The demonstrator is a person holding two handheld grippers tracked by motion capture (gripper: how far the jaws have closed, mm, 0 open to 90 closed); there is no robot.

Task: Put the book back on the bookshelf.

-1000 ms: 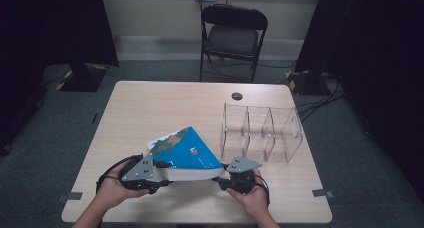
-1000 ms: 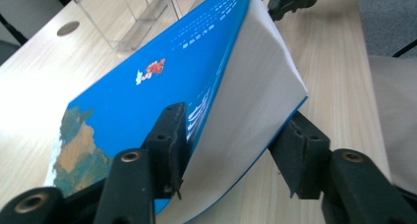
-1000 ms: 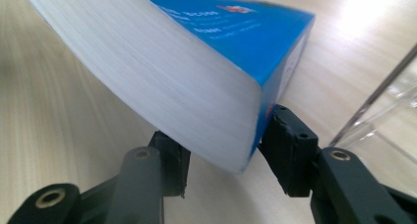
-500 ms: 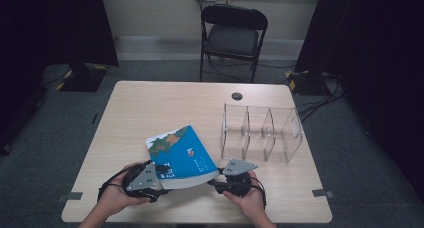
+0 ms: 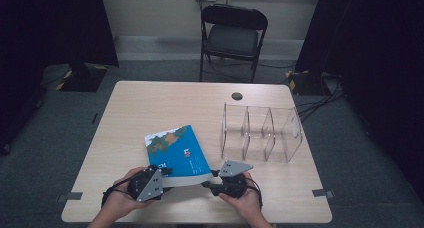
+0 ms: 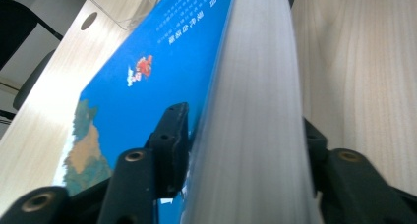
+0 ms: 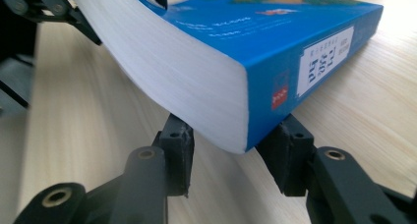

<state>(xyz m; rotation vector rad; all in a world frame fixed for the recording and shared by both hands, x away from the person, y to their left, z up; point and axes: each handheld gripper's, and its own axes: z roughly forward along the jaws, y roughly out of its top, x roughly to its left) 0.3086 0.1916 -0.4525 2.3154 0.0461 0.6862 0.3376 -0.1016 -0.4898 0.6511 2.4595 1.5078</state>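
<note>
A thick blue book (image 5: 175, 150) with a map picture on its cover lies slanted near the table's front edge, between my two grippers. My left gripper (image 5: 165, 174) has just been closing on its near-left end. In the left gripper view one jaw lies on the blue cover (image 6: 162, 52) and the other against the underside, so the left gripper (image 6: 241, 126) is shut on the book. My right gripper (image 5: 209, 182) holds the near-right corner. There the right gripper (image 7: 233, 135) has one jaw against the white page edge and the other against the spine of the book (image 7: 236, 32).
A clear acrylic organiser (image 5: 260, 133) with three compartments stands to the right of the book. The light wood table (image 5: 150, 108) has a round cable hole (image 5: 237, 96) near its far edge. A black folding chair (image 5: 232, 33) stands behind it.
The book stood steeply tilted a second ago and now lies lower and flatter. The left hand has sunk a little with it. The right hand has kept its place.
</note>
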